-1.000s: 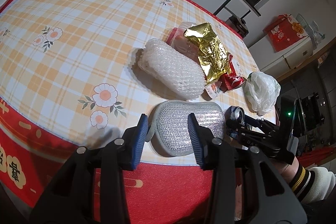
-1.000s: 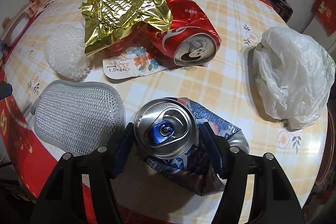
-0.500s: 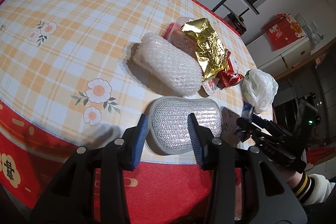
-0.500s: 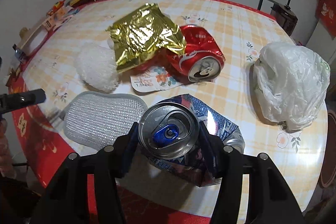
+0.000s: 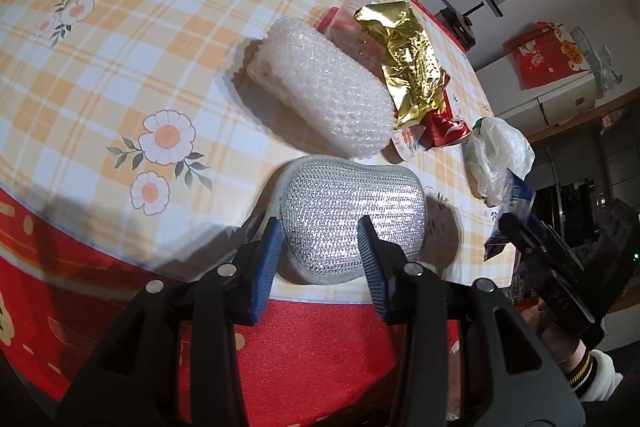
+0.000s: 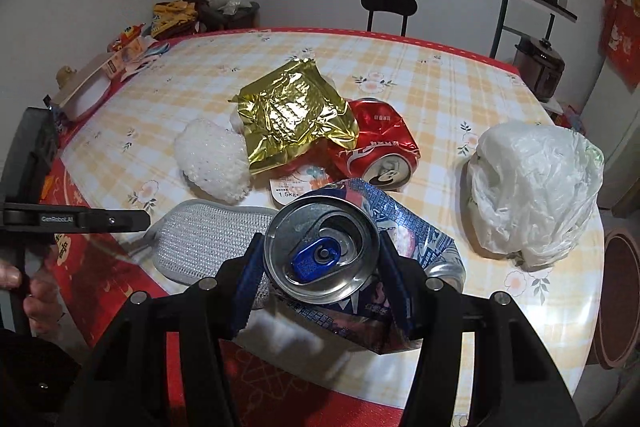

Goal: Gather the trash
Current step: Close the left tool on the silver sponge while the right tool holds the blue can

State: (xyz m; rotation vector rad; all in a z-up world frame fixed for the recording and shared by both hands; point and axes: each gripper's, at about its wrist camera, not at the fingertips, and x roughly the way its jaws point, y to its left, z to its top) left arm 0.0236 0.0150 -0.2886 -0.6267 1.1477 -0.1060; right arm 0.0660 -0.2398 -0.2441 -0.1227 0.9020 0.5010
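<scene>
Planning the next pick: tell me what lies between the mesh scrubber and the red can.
In the right wrist view, a white printed label lies on the tablecloth between the mesh scrubber and the red can, partly under the gold wrapper.

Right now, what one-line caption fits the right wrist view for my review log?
Right gripper clamps a crushed blue can above the checked table, red can and gold wrapper behind.

We list: crushed blue can (image 6: 324, 259), top facing us, pinched off the table; dented red can (image 6: 376, 151) on its side; crumpled gold foil wrapper (image 6: 292, 115) overlapping it; white foam net (image 5: 324, 95) beside; white plastic bag (image 6: 532, 187) apart, table's edge.
</scene>
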